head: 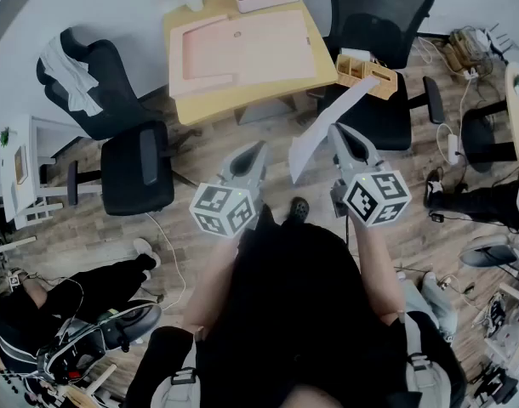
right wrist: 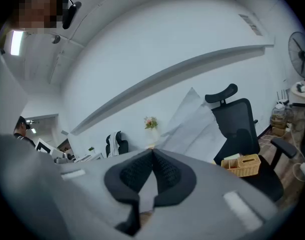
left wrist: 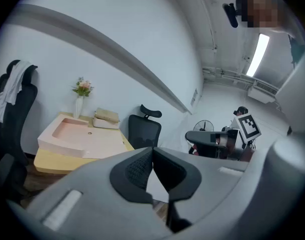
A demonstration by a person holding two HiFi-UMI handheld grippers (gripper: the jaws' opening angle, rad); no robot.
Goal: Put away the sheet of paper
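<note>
1. Two grippers are in play. The left gripper (head: pixel 258 149) comes first. Its jaws are closed, pad against pad, and its own view shows nothing between them. It hangs just beside the lower corner of the sheet, which lies to its right, and does not touch it.
2. Ahead of the left gripper stands the yellow desk (head: pixel 242 100) with a pink tray (head: pixel 242 49) on it, well apart from the jaw tips.
3. The sheet of paper (head: pixel 315 143) is in the air between the two grippers, more on the right one's side. Its long axis runs from near the person forward and to the right, and its far end points toward the wicker basket (head: pixel 367 70) on a black chair (head: pixel 379 117).
4. The right gripper (head: pixel 333 130) has its jaws fully together on an edge of the sheet, and the paper rises ahead of the tips and to their right. This hand is the nearer one, since it already carries the sheet.
5. I judge that the coming move depends on this. The storage place is ahead of the right jaws, so that arm must reach forward, long end first.
6. Only the square black-and-white markers on the gripper cubes show. I can read no brand or writing.
</note>
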